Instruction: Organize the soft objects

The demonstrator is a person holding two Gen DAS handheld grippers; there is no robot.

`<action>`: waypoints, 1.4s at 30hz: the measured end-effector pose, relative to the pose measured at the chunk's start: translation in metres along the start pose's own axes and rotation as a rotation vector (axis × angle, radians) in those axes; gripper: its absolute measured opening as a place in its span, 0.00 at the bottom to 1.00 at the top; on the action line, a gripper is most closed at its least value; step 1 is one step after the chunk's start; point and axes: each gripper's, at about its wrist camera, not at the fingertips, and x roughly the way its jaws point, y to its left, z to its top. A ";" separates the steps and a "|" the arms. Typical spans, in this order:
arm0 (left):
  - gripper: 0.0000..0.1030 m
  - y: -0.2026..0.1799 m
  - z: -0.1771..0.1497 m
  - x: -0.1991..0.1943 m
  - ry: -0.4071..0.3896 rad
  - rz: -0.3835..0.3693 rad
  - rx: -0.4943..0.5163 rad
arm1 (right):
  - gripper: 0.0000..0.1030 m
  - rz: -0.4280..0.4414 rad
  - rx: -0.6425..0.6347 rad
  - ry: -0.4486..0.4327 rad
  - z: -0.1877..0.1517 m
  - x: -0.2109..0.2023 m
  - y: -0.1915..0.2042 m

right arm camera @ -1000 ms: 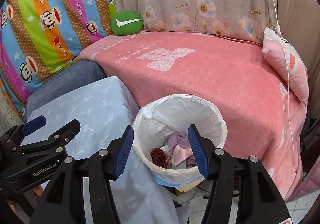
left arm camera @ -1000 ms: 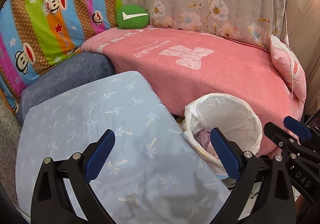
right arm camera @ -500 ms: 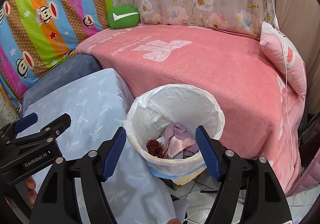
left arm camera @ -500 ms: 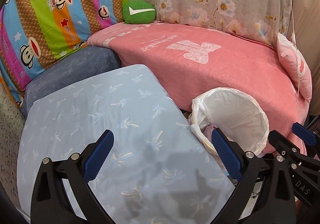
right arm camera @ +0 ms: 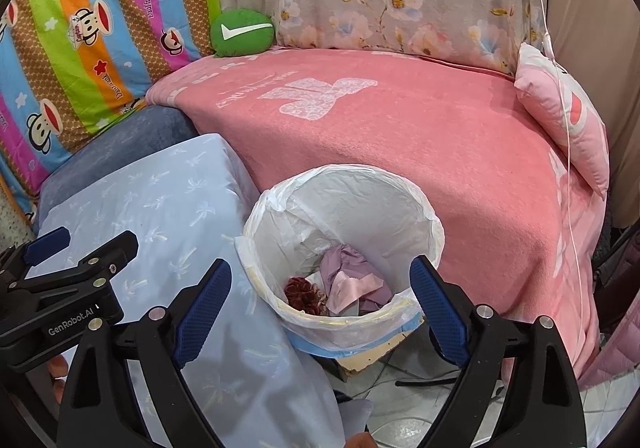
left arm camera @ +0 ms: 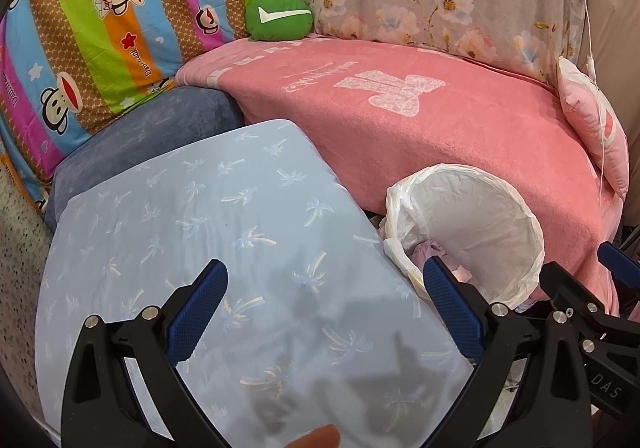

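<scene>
My right gripper [right arm camera: 320,274] hovers over a white-lined bin [right arm camera: 360,203], jaws opening, nothing between the pads. Down in the bin lie a dark red scrunchie [right arm camera: 300,290] and crumpled lilac and pink cloths [right arm camera: 352,282]. To its left, my left gripper [left arm camera: 326,280] stands open and empty above a light blue palm-print pillow [left arm camera: 224,248], whose right edge touches the bin [left arm camera: 480,215]. A green cushion [left arm camera: 279,16] with a white tick sits at the far corner of the pink blanket [left arm camera: 440,127].
A dark blue cushion [left arm camera: 152,131] lies behind the light blue pillow. A pink pillow [right arm camera: 560,115] leans at the blanket's right end with a white cord hanging past it. Striped monkey-print and grey floral bedding form the back wall. Tiled floor and cables show beneath the bin.
The right gripper's jaws have spread much wider over the bin. Both hands have stayed nearly where they were, and the left jaws are unchanged.
</scene>
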 end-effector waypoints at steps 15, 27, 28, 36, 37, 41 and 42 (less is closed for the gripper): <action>0.91 -0.002 -0.003 0.003 0.006 0.010 0.001 | 0.94 -0.015 -0.014 0.003 -0.004 0.000 0.002; 0.91 -0.009 -0.009 0.003 0.021 0.010 0.028 | 0.94 -0.034 -0.022 0.013 -0.008 -0.002 -0.002; 0.92 -0.010 -0.009 0.003 0.021 0.010 0.030 | 0.94 -0.036 -0.021 0.011 -0.008 -0.002 -0.002; 0.92 -0.016 -0.010 0.001 0.030 0.006 0.040 | 0.94 -0.053 -0.013 0.009 -0.010 -0.006 -0.009; 0.92 -0.017 -0.011 0.001 0.032 0.004 0.042 | 0.94 -0.054 -0.012 0.010 -0.010 -0.006 -0.010; 0.92 -0.022 -0.012 0.000 0.035 0.004 0.048 | 0.94 -0.066 -0.007 0.015 -0.013 -0.008 -0.015; 0.92 -0.023 -0.012 0.000 0.036 0.003 0.048 | 0.94 -0.071 -0.005 0.016 -0.014 -0.008 -0.016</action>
